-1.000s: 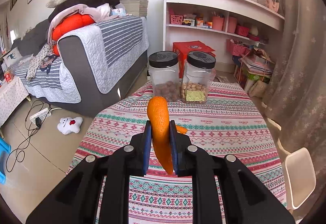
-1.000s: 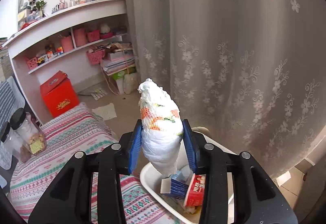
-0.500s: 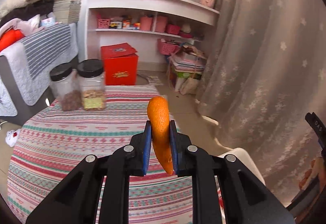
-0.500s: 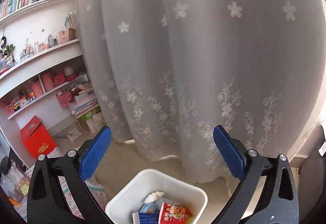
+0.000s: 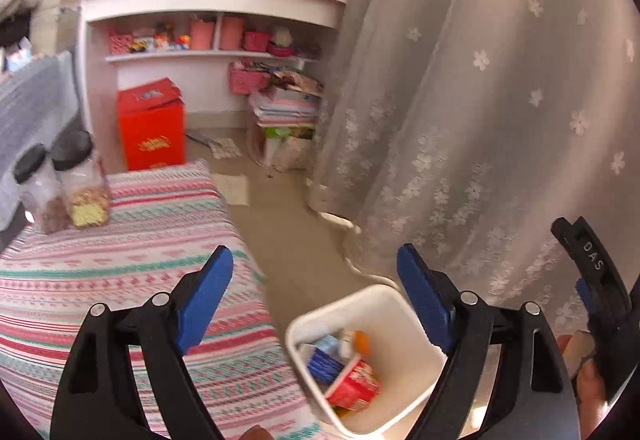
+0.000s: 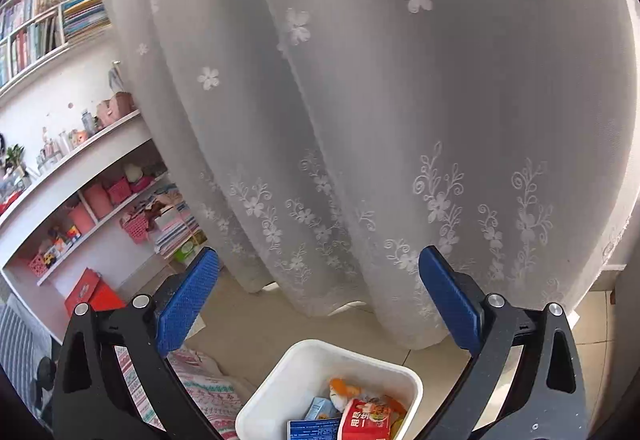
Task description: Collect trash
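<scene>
Where bin [image 6: 304,368] crops off, contents blurred

Left gripper [image 5: 314,286] jaws spread wide, right gripper [image 6: 318,290] likewise, both empty

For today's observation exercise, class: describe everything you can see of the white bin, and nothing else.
The bin is a white, squarish tub with rounded corners and smooth walls that look like plastic. It is open-topped and stands upright on the tiled floor, close beside the table's edge and in front of the curtain. Inside lie a red packet, a blue carton, orange peel and other scraps, well below the rim. Both tongs hang open above it; neither touches it.
</scene>
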Demonstrator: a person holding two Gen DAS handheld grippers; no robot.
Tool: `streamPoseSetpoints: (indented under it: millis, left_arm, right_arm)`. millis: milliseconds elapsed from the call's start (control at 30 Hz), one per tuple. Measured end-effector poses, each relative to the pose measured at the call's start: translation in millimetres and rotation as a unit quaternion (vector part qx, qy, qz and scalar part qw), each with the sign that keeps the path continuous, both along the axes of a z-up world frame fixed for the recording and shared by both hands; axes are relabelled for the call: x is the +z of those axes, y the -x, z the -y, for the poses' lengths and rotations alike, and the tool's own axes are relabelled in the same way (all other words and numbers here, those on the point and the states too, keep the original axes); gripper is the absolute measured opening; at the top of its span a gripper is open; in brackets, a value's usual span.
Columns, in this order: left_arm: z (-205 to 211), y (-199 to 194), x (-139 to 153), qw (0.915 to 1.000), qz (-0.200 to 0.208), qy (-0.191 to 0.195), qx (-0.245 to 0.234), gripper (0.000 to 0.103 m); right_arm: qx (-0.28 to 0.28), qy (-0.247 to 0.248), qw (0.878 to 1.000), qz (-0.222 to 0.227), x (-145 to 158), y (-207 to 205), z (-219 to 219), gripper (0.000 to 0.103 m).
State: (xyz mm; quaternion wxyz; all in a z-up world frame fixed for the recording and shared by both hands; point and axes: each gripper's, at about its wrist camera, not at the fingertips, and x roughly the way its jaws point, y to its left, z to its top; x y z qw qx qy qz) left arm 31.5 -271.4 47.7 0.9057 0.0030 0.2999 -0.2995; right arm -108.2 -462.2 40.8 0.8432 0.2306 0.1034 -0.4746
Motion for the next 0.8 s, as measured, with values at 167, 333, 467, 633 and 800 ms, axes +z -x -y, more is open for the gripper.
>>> streamPoseSetpoints:
  millis: [167, 333, 467, 633, 800]
  left_arm:
    - [-64, 22, 27, 0.9727, 0.178, -0.058, 0.137, 0.096]
    - [-130, 16, 28, 0.9572, 0.185, -0.074, 0.210, 0.096]
    - [-188, 1, 17, 0.9547, 0.143, -0.064, 0.253, 0.096]
    - [-238, -1, 1, 0.9379, 0.147, -0.079, 0.304, 0.096]
    - [-275, -11, 2, 0.9415, 0.107, -0.047, 0.316, 0.096]
  right_arm:
    - [0.091, 0.037, 0.995, -0.026, 3, -44, -60, 0.096]
    - [0.169, 0.055, 0.982, -0.058, 3, -84, -126, 0.096]
    - [0.224, 0.066, 0.970, -0.066, 2, -101, -175, 0.096]
    - [0.270, 0.085, 0.955, -0.088, -6, -120, -224, 0.096]
    - [0.296, 0.076, 0.947, -0.102, -16, -132, -252, 0.096]
